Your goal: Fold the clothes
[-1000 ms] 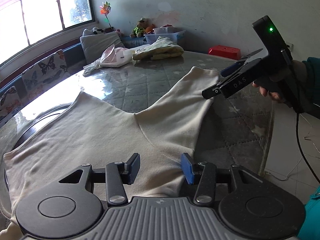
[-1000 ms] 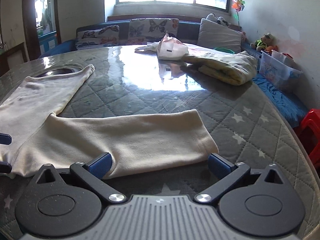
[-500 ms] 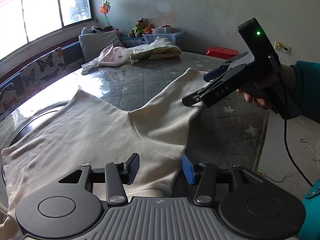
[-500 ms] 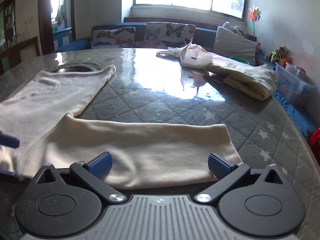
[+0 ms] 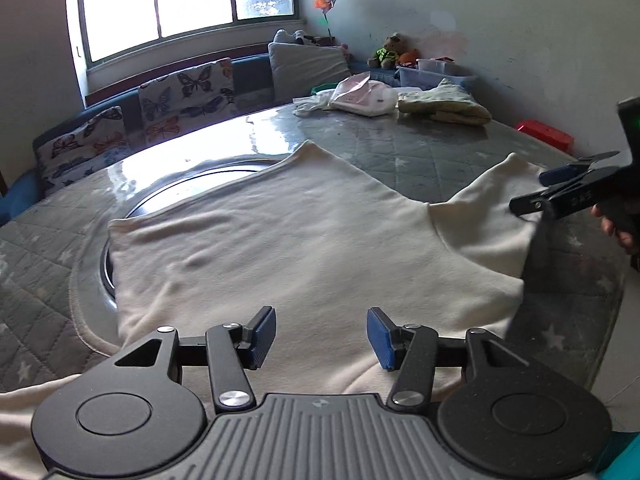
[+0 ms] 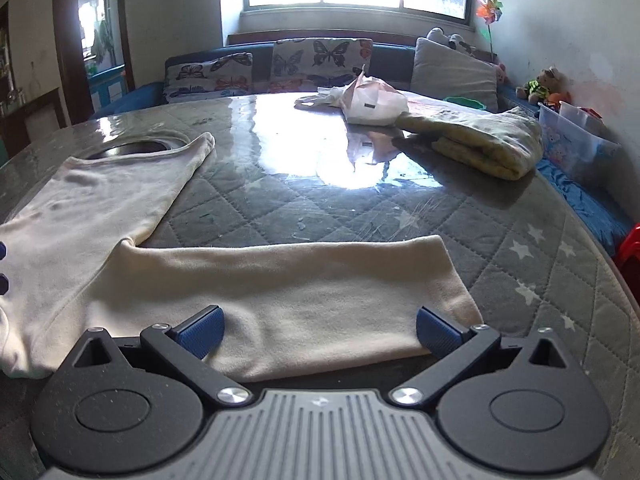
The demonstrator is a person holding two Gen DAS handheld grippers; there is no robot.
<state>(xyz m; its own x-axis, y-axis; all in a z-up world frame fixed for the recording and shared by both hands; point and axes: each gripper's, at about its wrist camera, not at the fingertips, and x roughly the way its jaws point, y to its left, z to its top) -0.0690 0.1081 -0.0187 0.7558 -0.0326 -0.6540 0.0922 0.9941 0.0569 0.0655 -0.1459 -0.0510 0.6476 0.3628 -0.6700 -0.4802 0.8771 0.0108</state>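
Observation:
A cream long-sleeved top (image 5: 304, 248) lies flat on the quilted grey table (image 5: 420, 156). My left gripper (image 5: 321, 338) is open, just above the top's body near its near edge. My right gripper (image 6: 318, 330) is open wide over the near edge of the sleeve (image 6: 304, 296), which stretches to the right. The right gripper also shows in the left wrist view (image 5: 560, 188), at the sleeve's far end. The left gripper's blue fingertips (image 6: 2, 268) peek in at the left edge of the right wrist view.
A folded yellowish blanket (image 6: 480, 140) and a white plastic bag (image 6: 368, 100) lie at the table's far side. A round metal-rimmed recess (image 5: 192, 188) sits under the top's hem. Butterfly cushions (image 6: 280, 64), a plastic bin (image 6: 572, 140) and a red stool (image 5: 544, 134) surround the table.
My left gripper swung left, so more of the top's body and the window come into view. My right gripper moved closer to the sleeve's near edge. Both stayed open.

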